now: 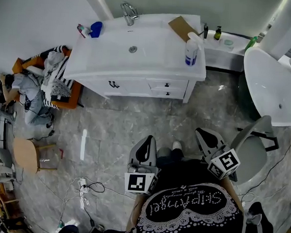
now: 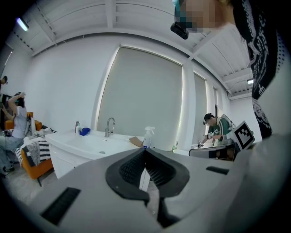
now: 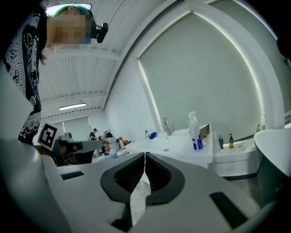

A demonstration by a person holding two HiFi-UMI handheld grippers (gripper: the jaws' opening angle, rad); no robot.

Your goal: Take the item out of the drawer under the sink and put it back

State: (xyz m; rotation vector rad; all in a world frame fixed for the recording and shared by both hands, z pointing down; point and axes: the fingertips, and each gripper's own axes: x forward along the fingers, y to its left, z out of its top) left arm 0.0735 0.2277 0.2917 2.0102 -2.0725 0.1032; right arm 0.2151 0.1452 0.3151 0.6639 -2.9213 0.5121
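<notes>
The white sink cabinet (image 1: 139, 54) stands against the far wall, with two small shut drawers (image 1: 167, 85) at its lower right front and a door with a dark handle (image 1: 113, 84) beside them. No item from a drawer is in sight. My left gripper (image 1: 149, 138) and right gripper (image 1: 199, 132) hover over the grey floor, well short of the cabinet and pointing towards it. In the left gripper view the left gripper (image 2: 144, 150) has its jaws together with nothing between them. The right gripper (image 3: 145, 154) is likewise shut and empty in its own view.
A faucet (image 1: 128, 11), a spray bottle (image 1: 191, 50), a cardboard piece (image 1: 183, 27) and a blue object (image 1: 95, 29) sit on the sink top. A white tub (image 1: 275, 87) and a grey seat (image 1: 254, 145) stand at the right. An orange sofa (image 1: 70, 96) with a person, a round stool (image 1: 27, 153) and cables (image 1: 84, 188) are at the left.
</notes>
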